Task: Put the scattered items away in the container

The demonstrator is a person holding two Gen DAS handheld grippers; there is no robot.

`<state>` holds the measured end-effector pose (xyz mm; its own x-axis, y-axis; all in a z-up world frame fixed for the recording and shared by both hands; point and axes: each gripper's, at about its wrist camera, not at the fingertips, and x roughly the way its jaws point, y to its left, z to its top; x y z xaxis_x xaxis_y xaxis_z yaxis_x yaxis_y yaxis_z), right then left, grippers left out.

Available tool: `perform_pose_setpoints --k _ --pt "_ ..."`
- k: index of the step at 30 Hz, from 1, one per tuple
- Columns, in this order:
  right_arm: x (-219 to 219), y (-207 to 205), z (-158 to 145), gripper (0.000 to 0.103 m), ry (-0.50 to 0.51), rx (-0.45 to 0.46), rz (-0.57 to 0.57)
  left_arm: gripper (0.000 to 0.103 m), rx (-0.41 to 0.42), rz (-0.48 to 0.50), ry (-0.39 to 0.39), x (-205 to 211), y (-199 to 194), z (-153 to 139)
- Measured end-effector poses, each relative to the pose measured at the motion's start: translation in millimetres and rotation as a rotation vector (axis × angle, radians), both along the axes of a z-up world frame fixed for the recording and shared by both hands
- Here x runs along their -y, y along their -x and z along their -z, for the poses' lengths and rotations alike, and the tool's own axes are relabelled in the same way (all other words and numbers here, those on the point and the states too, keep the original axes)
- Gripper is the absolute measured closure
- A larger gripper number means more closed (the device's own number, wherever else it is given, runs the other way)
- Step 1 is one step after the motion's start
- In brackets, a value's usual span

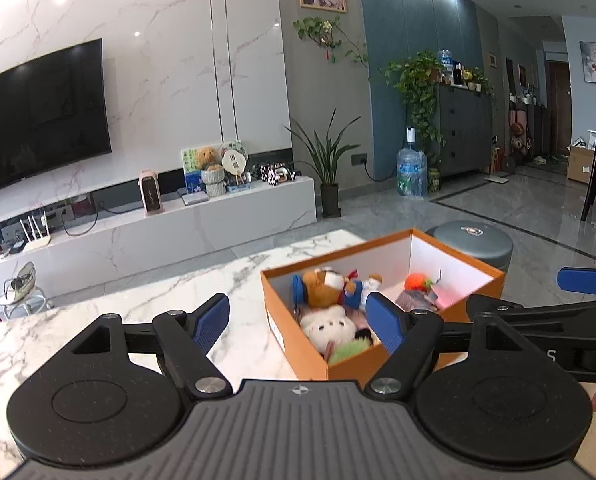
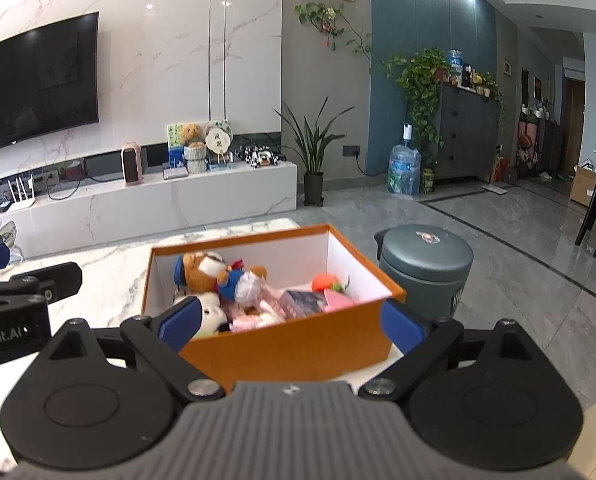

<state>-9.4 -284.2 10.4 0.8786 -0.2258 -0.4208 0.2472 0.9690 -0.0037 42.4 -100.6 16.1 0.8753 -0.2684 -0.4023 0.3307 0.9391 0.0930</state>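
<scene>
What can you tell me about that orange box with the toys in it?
The orange box is an open, lidless rectangular carton, apparently cardboard, orange outside and white inside. It sits flat on the marble table near its far corner, beside a grey bin on the floor. Inside lie a brown teddy bear, a white plush, an orange toy and other small items. No claw touches it.
</scene>
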Motion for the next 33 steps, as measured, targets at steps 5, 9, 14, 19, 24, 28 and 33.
perform_pose_setpoints --k 5,9,14,19,24,28,33 --pt "-2.2 6.4 7.9 0.006 -0.005 -0.018 0.011 0.014 -0.017 0.003 -0.006 -3.6 2.8 9.3" --pt "-5.1 11.4 10.6 0.006 -0.004 -0.014 0.017 0.014 -0.023 0.000 -0.022 -3.9 4.3 14.7" --pt "-6.9 13.5 14.7 0.006 -0.009 -0.024 0.020 0.014 -0.036 -0.004 -0.020 -7.0 7.2 19.0" --pt "-6.9 14.2 18.2 0.006 -0.010 -0.035 0.026 0.014 -0.044 -0.004 -0.019 -6.7 9.2 21.7" --pt "-4.6 12.9 22.1 0.006 -0.024 -0.050 0.038 0.014 -0.050 0.004 -0.022 -4.8 10.9 23.2" --pt "-3.4 12.7 24.4 0.006 -0.033 -0.058 0.052 0.014 -0.055 0.008 -0.020 -2.9 12.8 23.8" --pt "-1.4 14.2 25.1 0.006 -0.039 -0.059 0.062 0.014 -0.064 0.010 -0.012 -1.4 13.8 24.0"
